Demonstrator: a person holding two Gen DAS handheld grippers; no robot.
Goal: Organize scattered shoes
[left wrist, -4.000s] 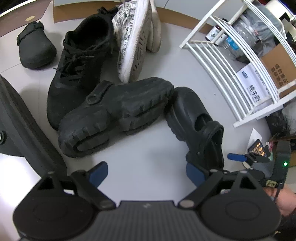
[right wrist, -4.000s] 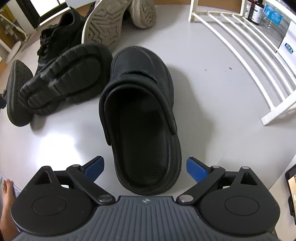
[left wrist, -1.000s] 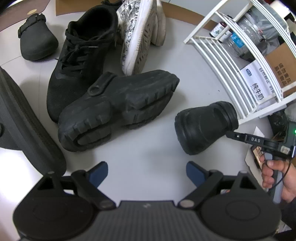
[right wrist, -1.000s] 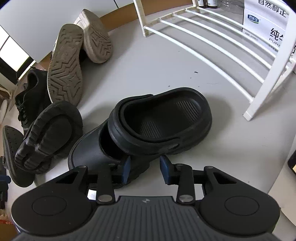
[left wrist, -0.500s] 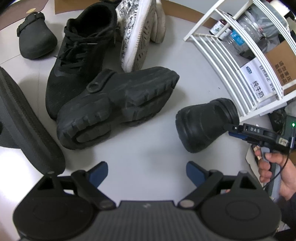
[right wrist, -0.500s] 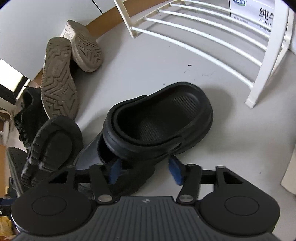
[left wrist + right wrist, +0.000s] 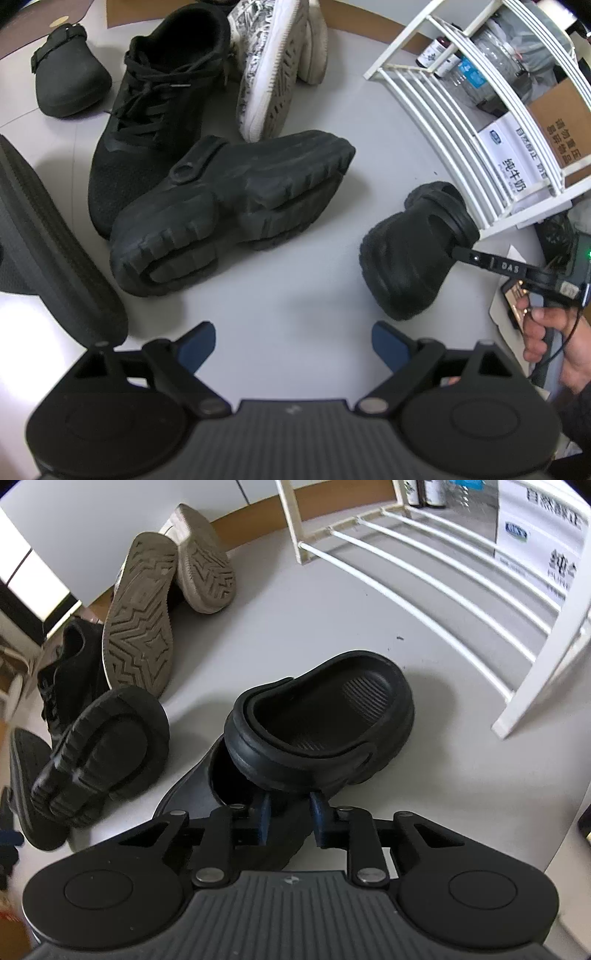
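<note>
black rubber clog [image 7: 317,716] sits on the grey floor [image 7: 388,635] just beside the white rack [image 7: 436,576]. the right hand-held gripper [image 7: 290,810] has just squeezed its jaws narrow and pinches the clog's side rim. the left hand-held gripper [image 7: 291,341] is wide and holds nothing. farther from the rack lie another black clog [image 7: 221,206] on its side, a black sneaker [image 7: 155,99] and white sneakers [image 7: 273,62].

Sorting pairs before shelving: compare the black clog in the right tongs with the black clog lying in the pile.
The held clog is gripped at its side by the right tongs, opening visible; the pile clog lies tipped over, lugged sole showing, untouched. Its heel strap is folded forward. Both are black chunky clogs, plausibly a pair.
</note>
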